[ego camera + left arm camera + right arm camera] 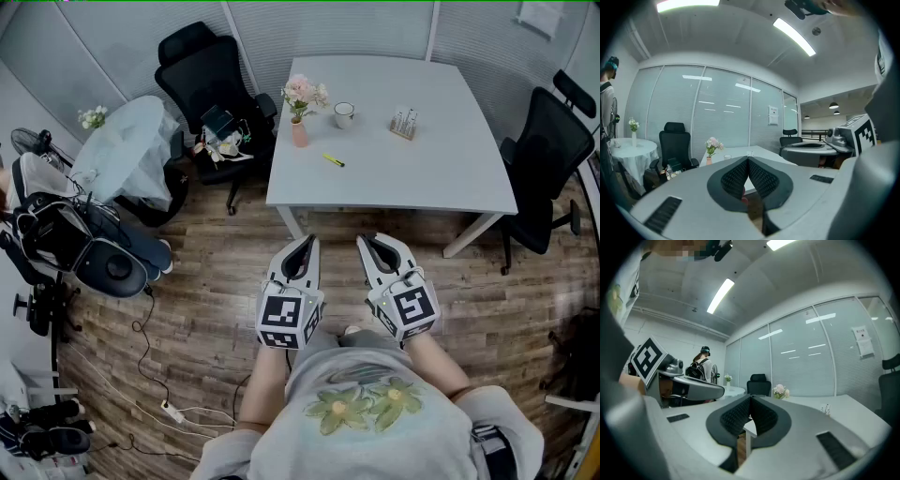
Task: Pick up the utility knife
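The small yellow utility knife (334, 160) lies on the white table (441, 169), toward its near left part. Both grippers hover side by side over the wood floor, short of the table's near edge. My left gripper (306, 241) has its jaws together with nothing in them, tips meeting in the left gripper view (748, 161). My right gripper (365, 241) is also shut and empty, as the right gripper view (750, 399) shows. The knife cannot be made out in either gripper view.
On the table stand a pink flower vase (300, 114), a white cup (344, 113) and a small holder (404, 123). Black chairs (217, 89) (544, 164) flank it. A round clothed table (127, 150), bags (66, 239) and a floor cable (164, 403) are at left. A person (701, 366) stands far off.
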The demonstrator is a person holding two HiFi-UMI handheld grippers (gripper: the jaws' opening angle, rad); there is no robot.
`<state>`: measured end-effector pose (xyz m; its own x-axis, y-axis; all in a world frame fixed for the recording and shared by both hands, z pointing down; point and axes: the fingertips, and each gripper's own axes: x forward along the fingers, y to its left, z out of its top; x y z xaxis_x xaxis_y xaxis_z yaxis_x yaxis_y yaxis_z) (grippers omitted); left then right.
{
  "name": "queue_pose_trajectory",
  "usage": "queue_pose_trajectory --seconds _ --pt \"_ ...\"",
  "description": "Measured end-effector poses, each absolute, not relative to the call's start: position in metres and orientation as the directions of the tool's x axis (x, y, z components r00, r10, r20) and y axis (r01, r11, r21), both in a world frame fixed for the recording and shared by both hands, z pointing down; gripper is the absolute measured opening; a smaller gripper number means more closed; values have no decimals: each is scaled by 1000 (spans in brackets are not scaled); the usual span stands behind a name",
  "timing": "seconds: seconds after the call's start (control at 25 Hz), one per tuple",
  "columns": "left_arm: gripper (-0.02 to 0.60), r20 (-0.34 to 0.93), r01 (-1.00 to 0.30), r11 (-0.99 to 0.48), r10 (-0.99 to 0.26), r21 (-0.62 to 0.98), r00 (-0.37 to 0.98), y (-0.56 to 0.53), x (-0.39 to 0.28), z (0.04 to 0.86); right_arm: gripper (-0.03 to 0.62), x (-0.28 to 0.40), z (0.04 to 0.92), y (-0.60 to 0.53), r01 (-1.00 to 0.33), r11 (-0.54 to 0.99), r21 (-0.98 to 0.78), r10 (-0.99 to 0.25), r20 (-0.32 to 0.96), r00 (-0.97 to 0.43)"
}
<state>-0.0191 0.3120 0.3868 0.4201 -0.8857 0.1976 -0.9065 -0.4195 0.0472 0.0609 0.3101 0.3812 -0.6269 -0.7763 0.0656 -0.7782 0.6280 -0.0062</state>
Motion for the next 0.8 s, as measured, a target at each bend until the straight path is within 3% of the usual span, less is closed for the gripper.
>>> queue_pose_trajectory --seconds 0.8 --pt "-8 248 -900 -431 -866 68 434 246 -4 417 6 64 408 247 -762 647 6 -758 109 -643"
